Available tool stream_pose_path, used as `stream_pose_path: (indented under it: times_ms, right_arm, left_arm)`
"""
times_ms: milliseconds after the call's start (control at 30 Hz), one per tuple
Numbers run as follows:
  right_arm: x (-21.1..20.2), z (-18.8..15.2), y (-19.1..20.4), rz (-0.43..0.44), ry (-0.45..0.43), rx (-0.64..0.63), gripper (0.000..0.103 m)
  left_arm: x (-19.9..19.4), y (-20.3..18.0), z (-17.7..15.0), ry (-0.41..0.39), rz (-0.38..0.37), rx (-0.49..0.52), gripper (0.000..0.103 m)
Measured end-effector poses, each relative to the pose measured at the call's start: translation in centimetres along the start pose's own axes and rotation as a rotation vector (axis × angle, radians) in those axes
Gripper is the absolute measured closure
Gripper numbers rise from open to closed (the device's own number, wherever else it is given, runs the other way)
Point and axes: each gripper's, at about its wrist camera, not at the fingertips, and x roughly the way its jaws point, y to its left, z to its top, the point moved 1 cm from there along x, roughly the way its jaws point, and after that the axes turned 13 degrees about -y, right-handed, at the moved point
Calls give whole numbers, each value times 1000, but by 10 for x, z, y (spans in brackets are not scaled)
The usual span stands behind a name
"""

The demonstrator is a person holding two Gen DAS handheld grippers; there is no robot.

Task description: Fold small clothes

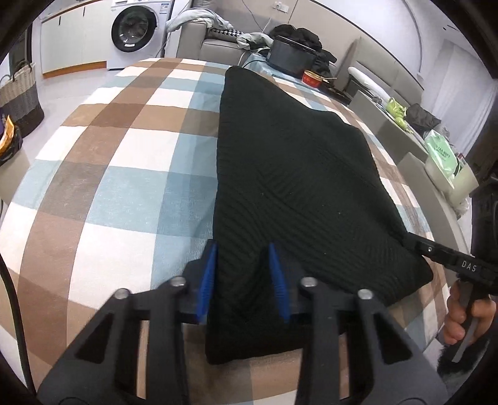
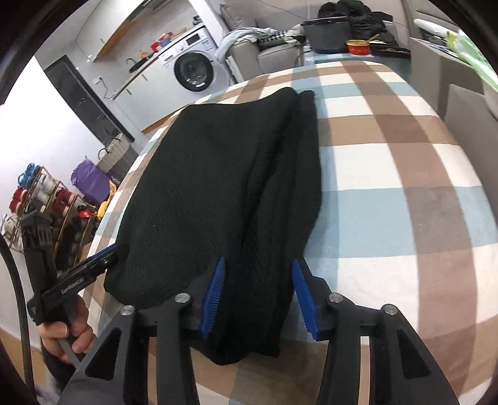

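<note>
- Black ribbed knit garment (image 1: pixel 289 174) lies folded lengthwise on the checked cloth (image 1: pixel 102 174) in brown, blue and white, stretching straight away from both grippers
- Left gripper (image 1: pixel 242 280) points down at the garment's near left corner; its blue pads (image 1: pixel 208 280) flank a raised bunch of the knit, and the left pad lies against the fabric's edge
- Whether the left pads actually press the fabric I cannot tell
- Right gripper (image 2: pixel 258 296) sits at the near right corner, its blue pads (image 2: pixel 303 296) partly apart with a thick fold of knit between them; the right pad stands just clear of the cloth, so no firm hold shows
- From the left camera the right tool's finger touches the garment's right edge, a hand (image 1: pixel 463 314) around its handle
- From the right camera the left tool's tip meets the garment's left edge, a hand (image 2: pixel 68 330) below it
- Beyond the garment's far end stand a washing machine (image 1: pixel 137 28) and a grey sofa (image 1: pixel 218 43)
</note>
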Motion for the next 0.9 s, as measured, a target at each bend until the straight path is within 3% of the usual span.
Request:
stream_pose_path:
  times_ms: [67, 200, 600, 800, 900]
  right_arm:
    - [10, -2, 6, 11, 4, 3, 68]
    - [26, 2, 13, 11, -6, -21, 75]
    - [70, 43, 11, -43, -36, 10, 74]
    - [29, 37, -2, 13, -33, 73, 67]
    - [14, 23, -11, 109, 0, 156, 67]
  left_arm:
    - [1, -2, 1, -5, -7, 11, 84]
    - [12, -6, 10, -10, 2, 41, 86]
    - [66, -2, 55, -6, 25, 53, 86]
    - [47, 7, 52, -27, 18, 9, 85]
    - [35, 5, 45, -34, 6, -2, 79]
